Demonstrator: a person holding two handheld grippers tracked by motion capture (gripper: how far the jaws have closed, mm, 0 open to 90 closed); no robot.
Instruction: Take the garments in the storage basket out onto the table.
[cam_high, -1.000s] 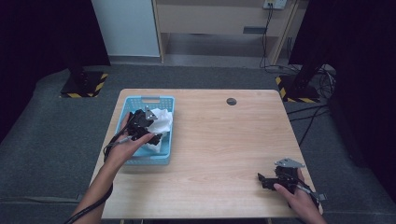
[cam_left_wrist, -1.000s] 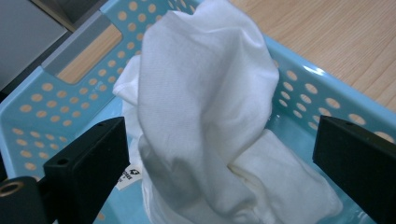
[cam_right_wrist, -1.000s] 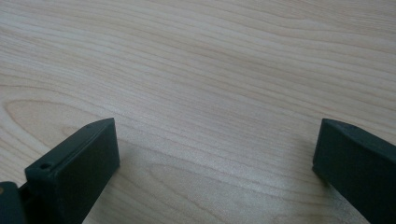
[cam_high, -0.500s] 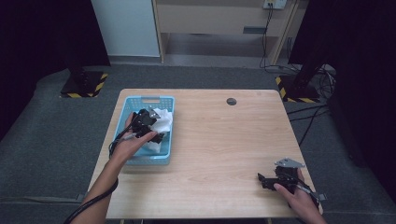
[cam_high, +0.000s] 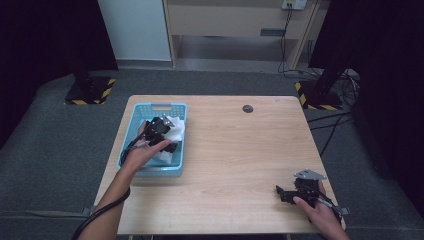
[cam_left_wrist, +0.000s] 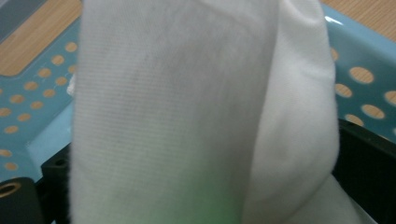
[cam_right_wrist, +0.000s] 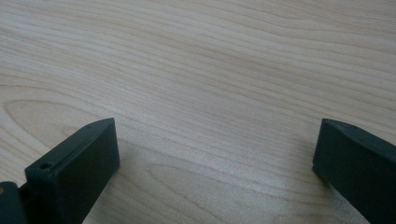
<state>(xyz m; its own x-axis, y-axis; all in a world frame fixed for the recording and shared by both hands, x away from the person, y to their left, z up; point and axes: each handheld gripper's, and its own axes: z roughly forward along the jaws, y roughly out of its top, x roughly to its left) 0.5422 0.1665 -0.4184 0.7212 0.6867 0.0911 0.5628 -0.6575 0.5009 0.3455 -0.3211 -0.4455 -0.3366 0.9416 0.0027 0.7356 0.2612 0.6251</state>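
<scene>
A light-blue perforated basket (cam_high: 150, 172) sits on the left part of the wooden table (cam_high: 240, 150). Inside it lies a white cloth (cam_high: 175, 127). My left gripper (cam_high: 162, 131) is down in the basket against the cloth. In the left gripper view the white cloth (cam_left_wrist: 177, 93) hangs close between the jaws, which stand wide apart, and the basket floor (cam_left_wrist: 28, 116) shows behind. My right gripper (cam_high: 281, 194) rests low at the table's near right, open, with bare wood between its fingers (cam_right_wrist: 74, 172).
A small dark round disc (cam_high: 247, 108) lies near the table's far edge. Black stands with yellow-striped bases (cam_high: 90, 95) flank the table on grey floor. A cabinet (cam_high: 235, 25) with cables is behind.
The left hand and gripper have shifted slightly to the right inside the basket. The right gripper has stayed put.
</scene>
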